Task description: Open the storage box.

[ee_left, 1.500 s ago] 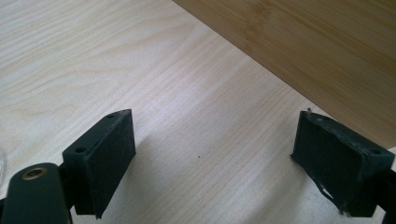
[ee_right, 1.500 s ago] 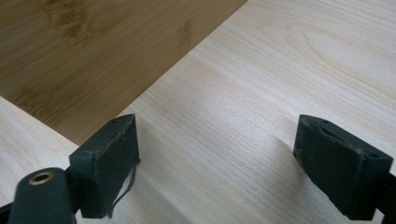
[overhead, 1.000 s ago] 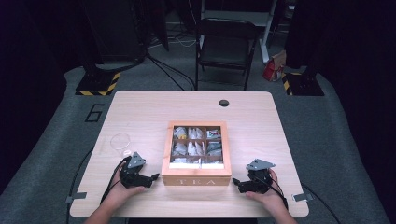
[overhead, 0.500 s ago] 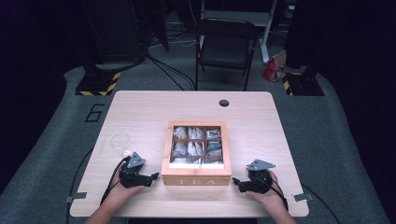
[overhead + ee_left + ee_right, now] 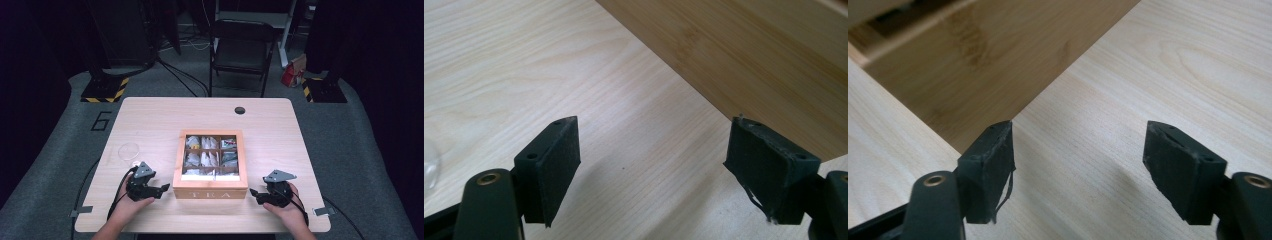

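The left gripper has its jaws spread wide apart with nothing between them, only bare table under the gap. The wooden side of the tea box crosses that view from twelve o'clock to three o'clock, close to the jaw on that side but not touching it as far as can be seen. A bit of clear glass shows at nine o'clock at the frame edge.

The right gripper is likewise spread wide and holds nothing. In its view the box lies toward eleven o'clock, just beyond the nearer jaw.

From above, the left gripper rests on the table at the box's eight o'clock, and the right gripper at its four o'clock, each held by a hand. The box, marked TEA and divided into compartments of sachets, sits near the table's middle toward the near edge. A small clear dish lies at the box's nine o'clock, and a dark round hole at the table's one o'clock. A black chair stands beyond the table at twelve.
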`<state>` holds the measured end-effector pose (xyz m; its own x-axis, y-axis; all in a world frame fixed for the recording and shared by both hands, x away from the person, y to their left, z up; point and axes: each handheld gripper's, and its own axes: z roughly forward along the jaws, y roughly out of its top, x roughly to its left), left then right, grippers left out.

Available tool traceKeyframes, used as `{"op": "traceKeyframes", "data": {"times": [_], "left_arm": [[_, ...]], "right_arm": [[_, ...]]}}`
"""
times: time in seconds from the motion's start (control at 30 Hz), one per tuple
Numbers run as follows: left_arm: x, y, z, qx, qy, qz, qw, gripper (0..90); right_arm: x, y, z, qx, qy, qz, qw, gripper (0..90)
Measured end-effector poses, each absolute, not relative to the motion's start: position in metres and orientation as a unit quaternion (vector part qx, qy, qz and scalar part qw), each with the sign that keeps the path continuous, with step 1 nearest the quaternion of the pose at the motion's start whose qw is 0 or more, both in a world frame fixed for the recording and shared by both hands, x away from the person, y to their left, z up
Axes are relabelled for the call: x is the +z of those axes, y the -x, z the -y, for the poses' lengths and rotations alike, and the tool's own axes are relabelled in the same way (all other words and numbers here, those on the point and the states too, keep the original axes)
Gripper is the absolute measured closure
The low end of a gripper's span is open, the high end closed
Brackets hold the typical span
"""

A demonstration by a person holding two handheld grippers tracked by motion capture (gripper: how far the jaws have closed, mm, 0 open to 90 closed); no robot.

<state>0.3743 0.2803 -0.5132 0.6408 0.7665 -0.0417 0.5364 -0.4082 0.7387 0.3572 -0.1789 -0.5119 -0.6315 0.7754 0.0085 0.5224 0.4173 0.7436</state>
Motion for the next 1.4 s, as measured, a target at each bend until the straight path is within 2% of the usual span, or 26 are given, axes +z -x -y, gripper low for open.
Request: {"op": "traceKeyframes", "data": {"times": [0.17, 0.37, 0.5, 0.57, 0.63, 0.7, 0.73, 0.83, 1.4], "left_arm": [[-0.507, -0.373, -0.285, 0.132, -0.802, -0.419, 0.404, 21.2], [-0.505, -0.372, -0.285, 0.129, -0.808, -0.412, 0.402, 19.8], [-0.503, -0.37, -0.283, 0.148, -0.815, -0.403, 0.39, 20.6], [-0.501, -0.368, -0.283, 0.155, -0.817, -0.395, 0.391, 25.5], [-0.499, -0.365, -0.282, 0.16, -0.815, -0.391, 0.396, 25.7], [-0.497, -0.364, -0.282, 0.158, -0.816, -0.384, 0.403, 29.5], [-0.495, -0.362, -0.282, 0.151, -0.82, -0.376, 0.404, 31.4], [-0.494, -0.362, -0.282, 0.152, -0.824, -0.371, 0.401, 32.2], [-0.485, -0.355, -0.282, 0.142, -0.815, -0.38, 0.413, 34.4]], "right_arm": [[-0.508, -0.356, 0.181, 0.379, -0.398, -0.818, 0.17, 28.6], [-0.505, -0.354, 0.18, 0.387, -0.401, -0.812, 0.174, 25.1], [-0.503, -0.353, 0.178, 0.391, -0.398, -0.81, 0.18, 23.3], [-0.502, -0.353, 0.178, 0.394, -0.397, -0.809, 0.18, 23.1], [-0.501, -0.352, 0.178, 0.396, -0.4, -0.807, 0.178, 23.0], [-0.5, -0.352, 0.179, 0.397, -0.396, -0.809, 0.177, 24.7], [-0.499, -0.351, 0.179, 0.398, -0.393, -0.81, 0.177, 29.5], [-0.498, -0.35, 0.179, 0.399, -0.389, -0.813, 0.17, 34.7], [-0.488, -0.341, 0.174, 0.406, -0.377, -0.814, 0.176, 39.2]]}}
